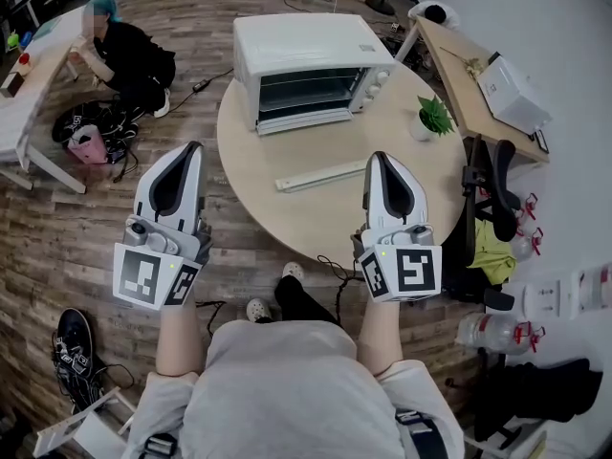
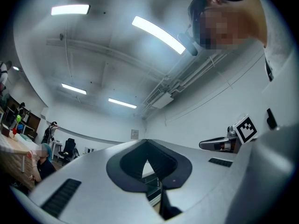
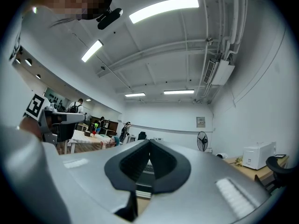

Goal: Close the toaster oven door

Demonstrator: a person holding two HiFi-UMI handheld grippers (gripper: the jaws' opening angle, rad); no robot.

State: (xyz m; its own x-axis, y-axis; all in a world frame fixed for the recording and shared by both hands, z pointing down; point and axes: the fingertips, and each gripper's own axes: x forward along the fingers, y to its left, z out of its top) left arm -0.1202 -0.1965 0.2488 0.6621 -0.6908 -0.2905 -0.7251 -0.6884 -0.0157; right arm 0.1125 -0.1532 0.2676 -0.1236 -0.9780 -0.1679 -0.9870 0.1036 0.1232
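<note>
A white toaster oven (image 1: 304, 70) stands on the far part of the round wooden table (image 1: 287, 218). Its glass door (image 1: 308, 92) faces me and looks upright against the front. My left gripper (image 1: 194, 147) hovers off the table's near left edge, and my right gripper (image 1: 380, 157) is over its near right edge. Both point toward the oven, well short of it, shut and empty. In the left gripper view the left gripper (image 2: 147, 142) has its jaws together, and the right gripper (image 3: 149, 141) shows the same in the right gripper view, with a sliver of the oven beyond.
A long pale strip (image 1: 320, 175) lies on the table between me and the oven. A small potted plant (image 1: 432, 116) sits at the table's right edge. A side table with a white box (image 1: 512, 94) and a chair (image 1: 492, 199) stand right; a person (image 1: 129, 55) sits on the floor at the left.
</note>
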